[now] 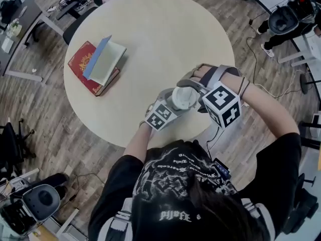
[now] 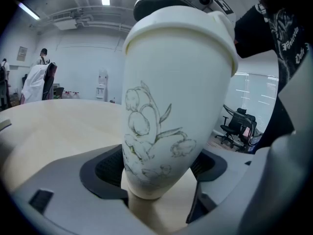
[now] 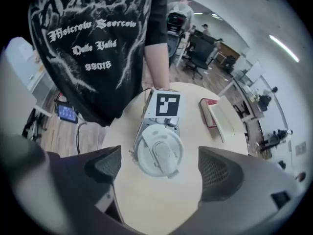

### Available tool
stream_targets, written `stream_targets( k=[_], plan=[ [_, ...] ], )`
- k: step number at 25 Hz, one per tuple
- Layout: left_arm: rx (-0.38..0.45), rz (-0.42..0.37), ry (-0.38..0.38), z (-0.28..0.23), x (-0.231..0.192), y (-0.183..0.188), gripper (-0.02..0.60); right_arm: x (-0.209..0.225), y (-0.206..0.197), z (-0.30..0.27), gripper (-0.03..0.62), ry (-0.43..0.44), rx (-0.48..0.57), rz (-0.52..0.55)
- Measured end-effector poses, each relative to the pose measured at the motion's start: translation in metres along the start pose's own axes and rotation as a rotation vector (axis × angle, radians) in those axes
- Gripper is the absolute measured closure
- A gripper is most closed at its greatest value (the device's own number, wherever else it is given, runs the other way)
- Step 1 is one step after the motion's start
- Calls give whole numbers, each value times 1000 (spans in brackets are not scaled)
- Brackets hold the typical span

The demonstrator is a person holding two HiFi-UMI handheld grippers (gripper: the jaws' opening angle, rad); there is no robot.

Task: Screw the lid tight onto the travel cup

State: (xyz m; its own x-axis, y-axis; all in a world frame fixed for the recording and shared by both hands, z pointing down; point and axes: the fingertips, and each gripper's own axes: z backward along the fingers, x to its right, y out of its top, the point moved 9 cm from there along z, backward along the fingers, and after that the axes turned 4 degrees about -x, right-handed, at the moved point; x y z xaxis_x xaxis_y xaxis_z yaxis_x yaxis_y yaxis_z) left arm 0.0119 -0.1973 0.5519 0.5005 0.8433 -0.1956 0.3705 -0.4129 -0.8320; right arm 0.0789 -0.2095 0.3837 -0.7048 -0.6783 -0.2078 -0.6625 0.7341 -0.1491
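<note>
White travel cup (image 2: 171, 111) in left gripper (image 2: 156, 180); right gripper's (image 3: 159, 173) jaws apart above lid (image 3: 160, 152).

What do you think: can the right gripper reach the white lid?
Probably yes: the right gripper hangs above the round white lid, jaws apart, nothing between; the left gripper grips the flowered white cup.

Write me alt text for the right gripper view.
The right gripper, jaws open and touching nothing, looks down on the white lid of the travel cup. The left gripper holds the cup over a round table; a book lies beyond.
</note>
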Motion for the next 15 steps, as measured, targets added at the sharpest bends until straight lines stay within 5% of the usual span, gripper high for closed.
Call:
stream_targets(
  k=[9,15],
  plan=[
    [-39,-10,-35,0,-3,5,170,8,-1,-12,98,79,-147,625],
    [-35,-17,-36,-2,-2,6,170,0,1,-35,133,87,-102,811]
  ],
)
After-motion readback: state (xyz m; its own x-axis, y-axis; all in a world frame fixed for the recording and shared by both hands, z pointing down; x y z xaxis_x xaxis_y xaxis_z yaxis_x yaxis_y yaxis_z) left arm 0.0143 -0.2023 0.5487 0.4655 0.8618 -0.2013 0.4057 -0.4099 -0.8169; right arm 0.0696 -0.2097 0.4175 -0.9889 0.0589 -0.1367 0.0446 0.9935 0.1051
